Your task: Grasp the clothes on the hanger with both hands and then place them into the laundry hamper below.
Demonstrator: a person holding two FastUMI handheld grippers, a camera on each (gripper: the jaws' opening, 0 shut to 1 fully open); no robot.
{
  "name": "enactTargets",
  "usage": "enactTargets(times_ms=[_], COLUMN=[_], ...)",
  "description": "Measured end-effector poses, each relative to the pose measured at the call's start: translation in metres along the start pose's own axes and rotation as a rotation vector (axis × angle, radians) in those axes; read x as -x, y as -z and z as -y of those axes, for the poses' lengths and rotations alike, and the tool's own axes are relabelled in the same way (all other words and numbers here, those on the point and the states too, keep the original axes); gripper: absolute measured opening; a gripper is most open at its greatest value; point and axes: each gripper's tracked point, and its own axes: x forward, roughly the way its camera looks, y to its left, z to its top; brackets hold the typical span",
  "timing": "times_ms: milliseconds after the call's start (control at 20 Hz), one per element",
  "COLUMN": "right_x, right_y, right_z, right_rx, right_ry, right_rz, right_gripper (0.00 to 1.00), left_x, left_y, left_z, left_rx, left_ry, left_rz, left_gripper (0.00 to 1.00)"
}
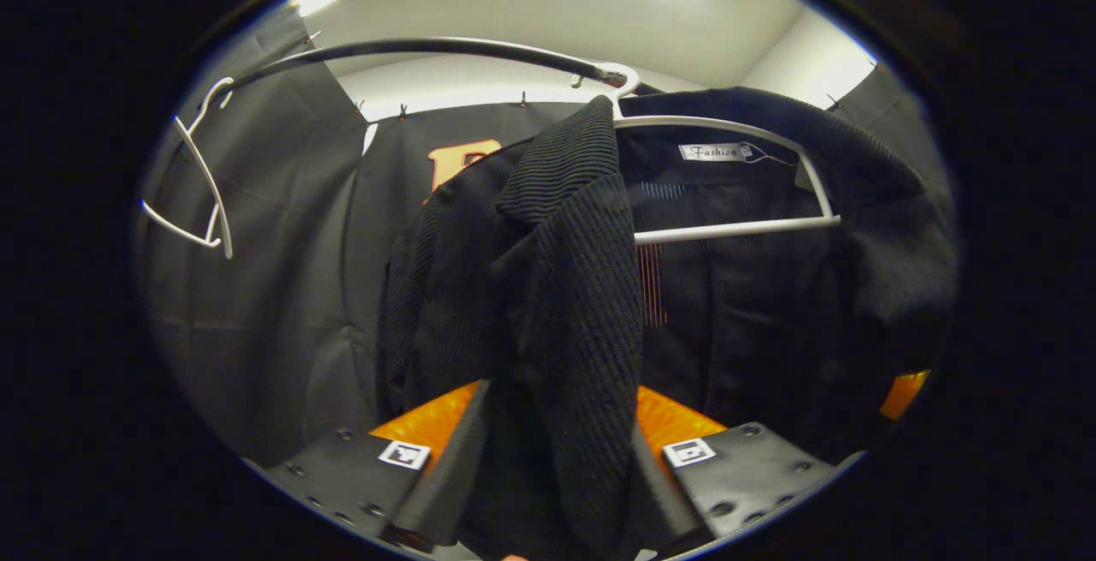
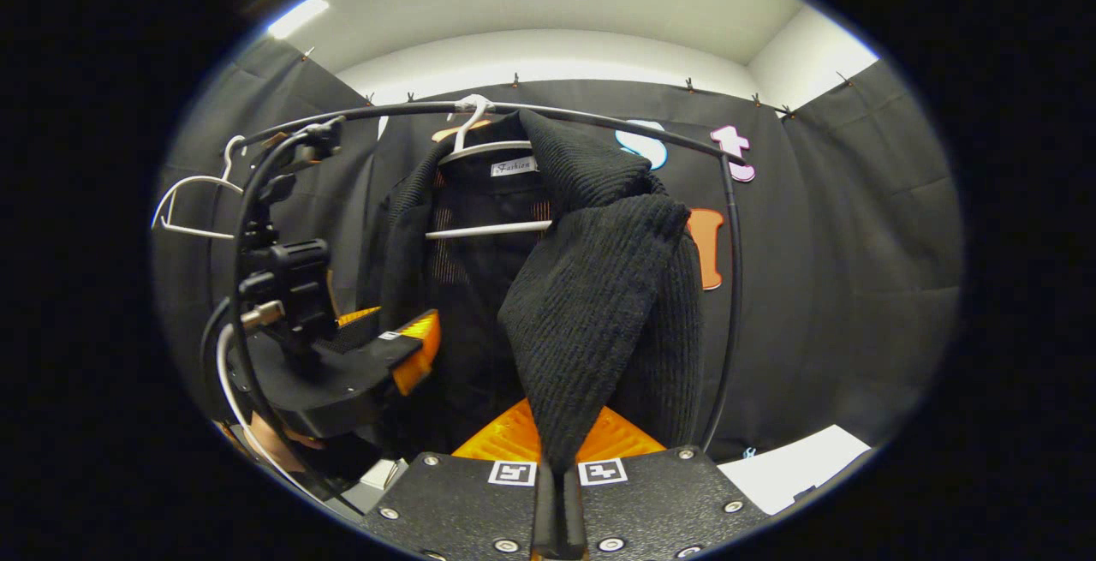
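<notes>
**Both claws at the black jacket on the rail**

Left gripper view: an empty white hanger (image 1: 201,188) hangs at the far left of the rail (image 1: 411,49). The left claw (image 1: 556,458) stands wide, its fingers either side of the black jacket (image 1: 556,287)'s front panel; whether they press it, cannot tell. The jacket hangs on a white hanger (image 1: 728,227).

Right gripper view: the left claw (image 2: 402,347) sits at the jacket's left edge. The right claw (image 2: 558,475) is closed narrow, pinching the knit lapel (image 2: 591,304).
</notes>
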Motion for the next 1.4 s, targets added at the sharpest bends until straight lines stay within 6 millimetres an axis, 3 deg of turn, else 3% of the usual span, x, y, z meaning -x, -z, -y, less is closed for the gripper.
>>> enactTargets(times_ms=[250,300,400,450,600,750,900,950,1150,1250,1400], right_x=[0.004,0.004,0.004,0.005,0.010,0.013,0.016,0.014,-0.007,-0.019,-0.046], right_y=[-0.007,-0.008,-0.006,-0.008,-0.030,-0.077,-0.124,-0.137,-0.176,-0.189,-0.191], right_z=[0.012,0.013,0.010,0.012,0.036,0.064,0.097,0.107,0.150,0.160,0.174], right_rx=[0.037,0.037,-0.013,-0.035,-0.031,0.005,0.065,0.075,0.106,0.113,0.142], right_ry=[0.128,0.135,0.126,0.132,0.196,0.271,0.347,0.363,0.428,0.442,0.449], right_rz=[0.037,0.042,0.014,0.012,0.066,0.177,0.246,0.257,0.287,0.298,0.281], right_gripper=[0.03,0.03,0.03,0.02,0.02,0.02,0.05,0.01,0.01,0.01,0.02], left_x=[-0.005,-0.004,-0.004,-0.005,0.000,0.013,0.011,0.012,0.008,0.006,0.011], left_y=[0.000,-0.001,-0.004,-0.008,-0.014,-0.022,-0.025,-0.026,-0.029,-0.031,-0.036], left_z=[-0.017,-0.012,-0.018,-0.019,-0.019,-0.040,-0.039,-0.038,-0.034,-0.037,-0.035], left_rx=[0.064,0.095,0.132,0.132,0.115,0.120,0.126,0.124,0.136,0.134,0.133], left_ry=[0.044,0.083,0.069,0.069,0.096,0.055,0.061,0.066,0.095,0.099,0.109], left_rz=[-0.033,-0.038,-0.035,-0.028,-0.012,0.002,0.008,0.012,0.020,0.028,0.037], left_gripper=[0.18,0.15,0.16,0.11,0.08,0.14,0.11,0.11,0.11,0.11,0.11])
